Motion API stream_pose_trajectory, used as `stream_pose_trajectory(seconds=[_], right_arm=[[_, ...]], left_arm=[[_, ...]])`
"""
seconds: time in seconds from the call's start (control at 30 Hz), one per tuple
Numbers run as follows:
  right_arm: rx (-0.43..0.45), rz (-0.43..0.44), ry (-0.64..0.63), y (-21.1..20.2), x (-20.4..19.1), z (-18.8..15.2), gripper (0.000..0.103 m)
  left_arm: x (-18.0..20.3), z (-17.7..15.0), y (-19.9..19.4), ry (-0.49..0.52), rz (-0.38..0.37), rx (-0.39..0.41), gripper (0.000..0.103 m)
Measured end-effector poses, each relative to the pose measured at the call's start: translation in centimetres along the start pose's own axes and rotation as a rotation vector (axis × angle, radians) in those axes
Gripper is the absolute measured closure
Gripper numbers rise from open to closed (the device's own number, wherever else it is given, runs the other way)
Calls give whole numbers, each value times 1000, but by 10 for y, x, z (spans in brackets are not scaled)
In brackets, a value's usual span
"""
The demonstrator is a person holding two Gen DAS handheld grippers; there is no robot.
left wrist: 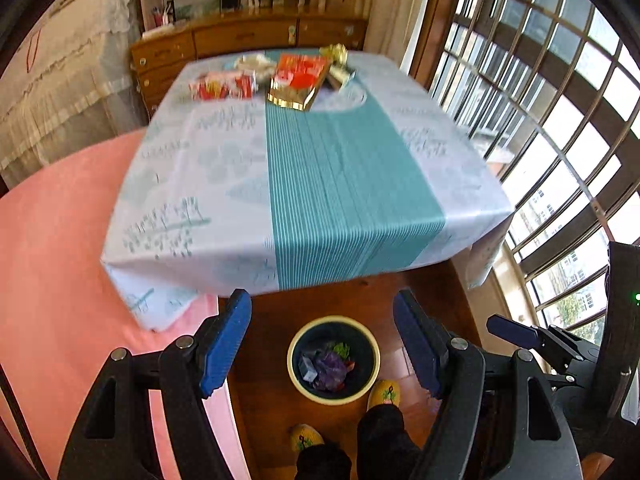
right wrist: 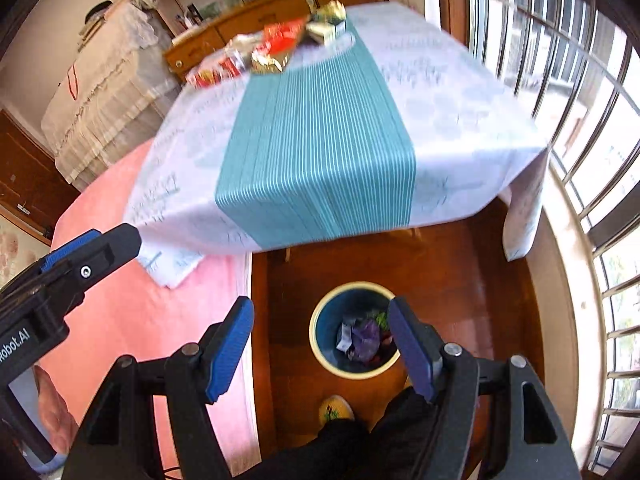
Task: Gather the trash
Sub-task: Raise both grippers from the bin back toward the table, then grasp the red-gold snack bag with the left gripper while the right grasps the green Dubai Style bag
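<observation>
Daylight floods in from the window, and its panes are blown out to near white in both views. The tablecloth beside the window is brightly and evenly lit; its printed pattern and the wrappers at its far end are smeared by motion blur. Below the tablecloth's near edge the floor lies in shade, with a faint sheen in the right view. The bin there is dim inside. Fisheye distortion bows the window bars, and black vignetting fills the corners.
</observation>
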State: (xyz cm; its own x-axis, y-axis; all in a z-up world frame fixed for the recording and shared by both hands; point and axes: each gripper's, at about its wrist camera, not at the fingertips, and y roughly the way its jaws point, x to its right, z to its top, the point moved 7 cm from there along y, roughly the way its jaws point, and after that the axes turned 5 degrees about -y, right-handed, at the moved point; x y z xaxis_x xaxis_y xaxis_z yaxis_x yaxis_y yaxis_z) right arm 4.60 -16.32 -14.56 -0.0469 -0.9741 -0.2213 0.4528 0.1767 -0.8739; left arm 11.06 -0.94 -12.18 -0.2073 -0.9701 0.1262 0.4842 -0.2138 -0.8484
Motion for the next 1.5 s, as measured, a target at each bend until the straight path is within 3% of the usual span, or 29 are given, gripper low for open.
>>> stream_pose_trajectory(seconds=[0.2,0.4,0.77,1.07,1.37,1.5], right_arm=[[145,-52,-27,-46,-2,44,33],[237,-72,-62,-78,-13,79,33],[314,-94,-163,-89,-29,133,33],[273,-39,-226,-32,-7,213,33],[139,69,-292,60,41,322,33],[78,110,-342,101,57,362,33]], left_arm=[[-9,41,-45,-6,-16,91,31],[-23,76,-71,19,-31,120,31],[-43,138,-54,29,-2,150,33],[-42,203,32,-61,-90,46,33],[-33,300,192,-213,-49,-103,33],[-25,331,261,-220,-12,-161,33]])
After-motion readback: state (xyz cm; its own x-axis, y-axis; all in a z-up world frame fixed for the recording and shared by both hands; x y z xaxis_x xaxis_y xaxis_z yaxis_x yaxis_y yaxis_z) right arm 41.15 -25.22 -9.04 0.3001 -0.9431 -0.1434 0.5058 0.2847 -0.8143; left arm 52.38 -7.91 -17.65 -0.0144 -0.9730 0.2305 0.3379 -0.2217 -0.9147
